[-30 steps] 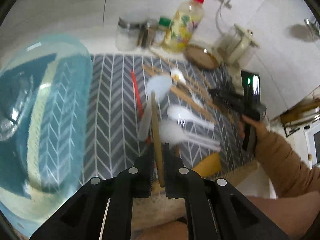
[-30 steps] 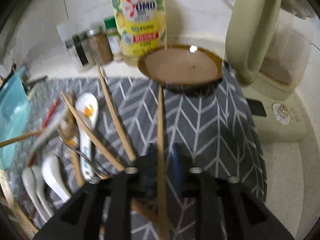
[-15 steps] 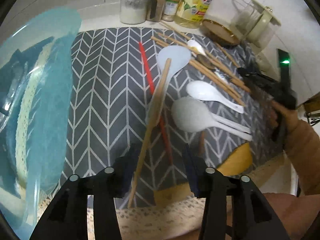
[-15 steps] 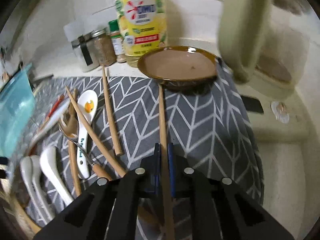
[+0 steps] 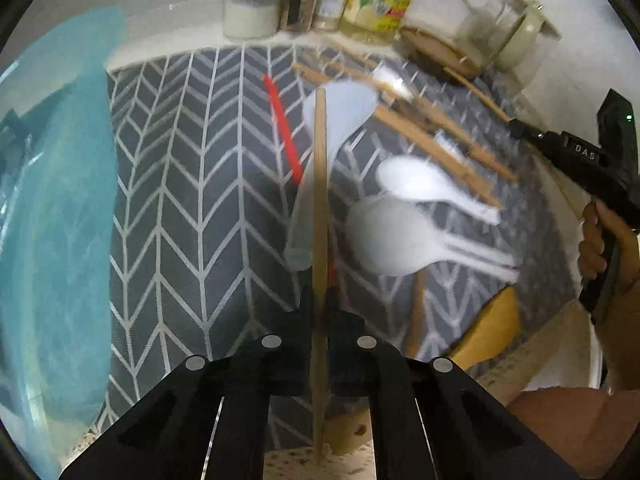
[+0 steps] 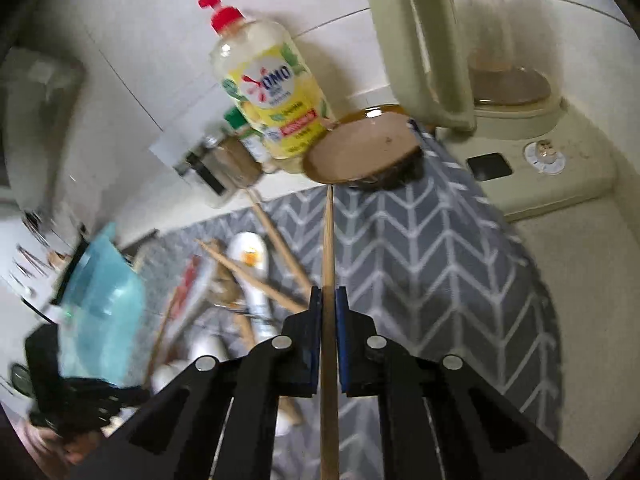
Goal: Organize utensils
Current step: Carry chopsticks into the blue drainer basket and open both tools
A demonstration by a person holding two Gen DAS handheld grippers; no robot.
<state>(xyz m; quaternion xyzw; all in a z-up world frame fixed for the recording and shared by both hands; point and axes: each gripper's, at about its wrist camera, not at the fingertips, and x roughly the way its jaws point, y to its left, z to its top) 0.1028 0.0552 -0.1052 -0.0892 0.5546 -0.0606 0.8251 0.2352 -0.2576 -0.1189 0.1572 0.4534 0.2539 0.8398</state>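
Observation:
My left gripper [image 5: 320, 300] is shut on a wooden chopstick [image 5: 319, 184] that points away over the grey chevron mat [image 5: 192, 184]. My right gripper [image 6: 329, 300] is shut on another wooden chopstick [image 6: 328, 248], lifted above the mat [image 6: 420, 260]. On the mat lie white spoons [image 5: 416, 188], a white rice paddle [image 5: 340, 116], a red chopstick [image 5: 282, 128] and more wooden chopsticks [image 5: 432, 136]. The right gripper also shows at the right of the left wrist view [image 5: 516, 126].
A blue plastic container [image 5: 56, 208] stands left of the mat. Spice jars [image 5: 250, 8], a dish-soap bottle [image 6: 272, 92], a brown dish [image 6: 364, 152] and a green kettle [image 6: 424, 44] line the back. A yellow board [image 5: 492, 332] sits at the counter's front edge.
My left gripper opened, letting go of the chopstick half a second ago, and has shut on it again. My right gripper has lifted its chopstick off the mat and tilted.

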